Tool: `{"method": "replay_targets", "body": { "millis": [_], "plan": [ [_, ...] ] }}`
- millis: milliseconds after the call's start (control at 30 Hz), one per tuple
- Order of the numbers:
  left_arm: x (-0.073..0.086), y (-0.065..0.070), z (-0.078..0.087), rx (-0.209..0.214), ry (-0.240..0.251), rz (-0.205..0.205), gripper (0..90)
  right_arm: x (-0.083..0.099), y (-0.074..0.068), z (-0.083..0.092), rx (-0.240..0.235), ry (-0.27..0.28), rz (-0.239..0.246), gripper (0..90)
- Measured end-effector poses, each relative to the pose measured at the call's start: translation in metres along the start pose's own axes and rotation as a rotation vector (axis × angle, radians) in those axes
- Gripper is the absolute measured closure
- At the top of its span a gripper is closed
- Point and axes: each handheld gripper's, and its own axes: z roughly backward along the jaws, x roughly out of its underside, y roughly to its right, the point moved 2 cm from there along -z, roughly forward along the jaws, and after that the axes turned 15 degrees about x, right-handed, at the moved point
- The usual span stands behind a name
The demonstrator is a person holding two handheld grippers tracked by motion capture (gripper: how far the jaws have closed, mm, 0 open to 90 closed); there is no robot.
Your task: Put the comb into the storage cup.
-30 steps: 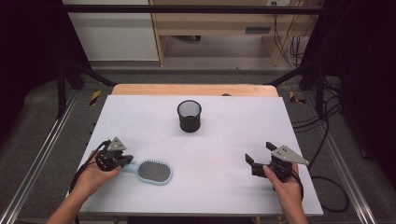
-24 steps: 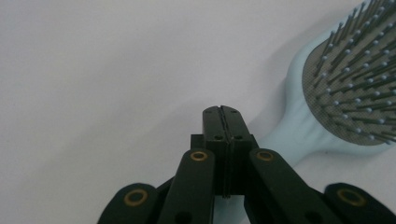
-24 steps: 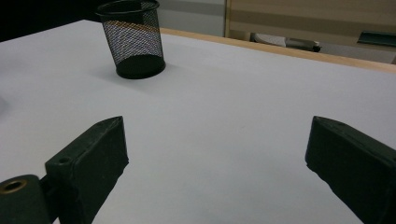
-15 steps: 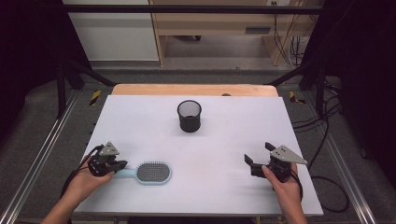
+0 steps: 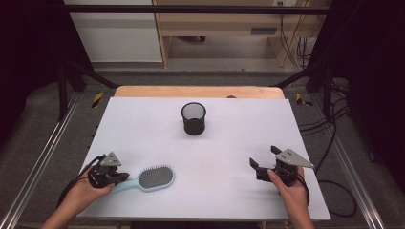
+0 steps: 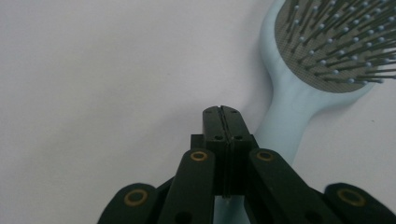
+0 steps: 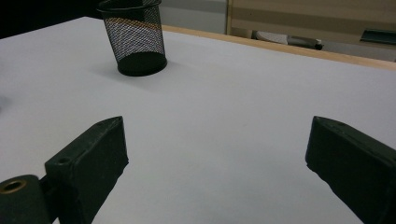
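Note:
A light-blue hairbrush (image 5: 155, 177) lies bristles up near the table's front left. Its handle (image 6: 285, 126) points toward my left gripper (image 5: 125, 176). In the left gripper view the jaws of my left gripper (image 6: 222, 112) are pressed together with nothing between them, and the handle runs beside and under them. My right gripper (image 5: 263, 156) rests at the front right with its jaws wide apart and empty. The right gripper view looks across the white table (image 7: 243, 93) between the open jaws of my right gripper (image 7: 215, 128).
A black mesh cup (image 5: 194, 119) stands upright at the middle back of the table; the same cup (image 7: 135, 37) appears far off in the right gripper view. A wooden strip (image 5: 200, 91) borders the far edge. Metal rails (image 5: 43, 157) run along both sides.
My left gripper has drawn back toward the front-left corner, off the brush's handle. The brush has stayed about where it was. The right gripper has not moved.

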Motion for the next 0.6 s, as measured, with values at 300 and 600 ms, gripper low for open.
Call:
{"method": "replay_targets", "body": {
  "millis": [300, 600],
  "plan": [
    [0.006, 0.016, -0.001, 0.023, -0.005, -0.009, 90.0, 0.0, -0.001, 0.0, 0.0, -0.001, 0.002, 5.6],
    [0.006, 0.022, -0.002, 0.027, -0.021, -0.012, 90.0, 0.0, -0.001, 0.0, 0.001, -0.001, 0.003, 5.6]
  ]
}}
